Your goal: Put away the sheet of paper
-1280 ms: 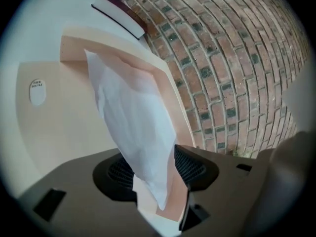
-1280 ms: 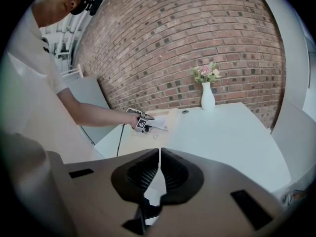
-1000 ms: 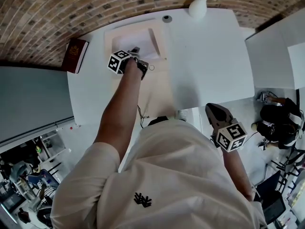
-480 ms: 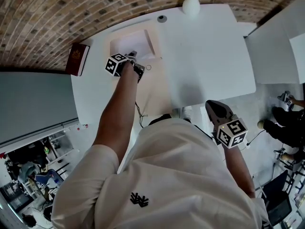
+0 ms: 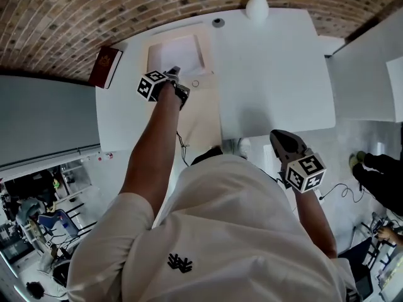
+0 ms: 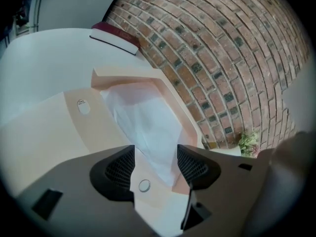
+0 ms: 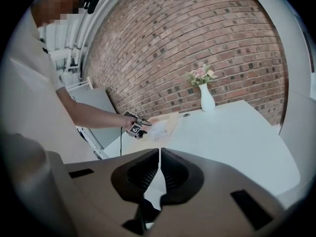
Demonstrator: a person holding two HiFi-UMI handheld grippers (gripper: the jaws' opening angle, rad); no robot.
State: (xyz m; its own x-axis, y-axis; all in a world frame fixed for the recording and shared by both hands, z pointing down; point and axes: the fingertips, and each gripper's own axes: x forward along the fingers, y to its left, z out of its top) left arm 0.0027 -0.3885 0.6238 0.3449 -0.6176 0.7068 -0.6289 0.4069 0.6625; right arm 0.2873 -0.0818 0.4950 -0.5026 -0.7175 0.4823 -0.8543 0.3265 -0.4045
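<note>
Between the pads of our left gripper (image 6: pixel 155 164) we see open air: the jaws stand as wide as they go, having just been opening, and they grip nothing. The near corner of the sheet of paper (image 6: pixel 143 117) shows through the gap, but it lies below, apart from both pads. Our right gripper (image 7: pixel 159 169) has its jaws pressed together to a thin slit with nothing in them; it hangs by the table's near edge, at 4 o'clock in the head view. Each gripper carries a cube (image 5: pixel 152 84) of black-and-white square markers.

The sheet lies inside the raised rim of a beige folder (image 6: pixel 123 77), at 12 o'clock from the left gripper. The folder's flap spreads toward us at 6 o'clock, bearing a round snap (image 6: pixel 143 185); at 11 o'clock from the snap sits a small oval label (image 6: pixel 84 106), its print too small to read. All this rests on a white table (image 5: pixel 277 74). At 9 o'clock from the folder lies a dark red book (image 5: pixel 105 67) with a gold emblem we cannot read. At 2 o'clock stands a white vase (image 5: pixel 257 8) of pink flowers, before a brick wall (image 5: pixel 75 17).
</note>
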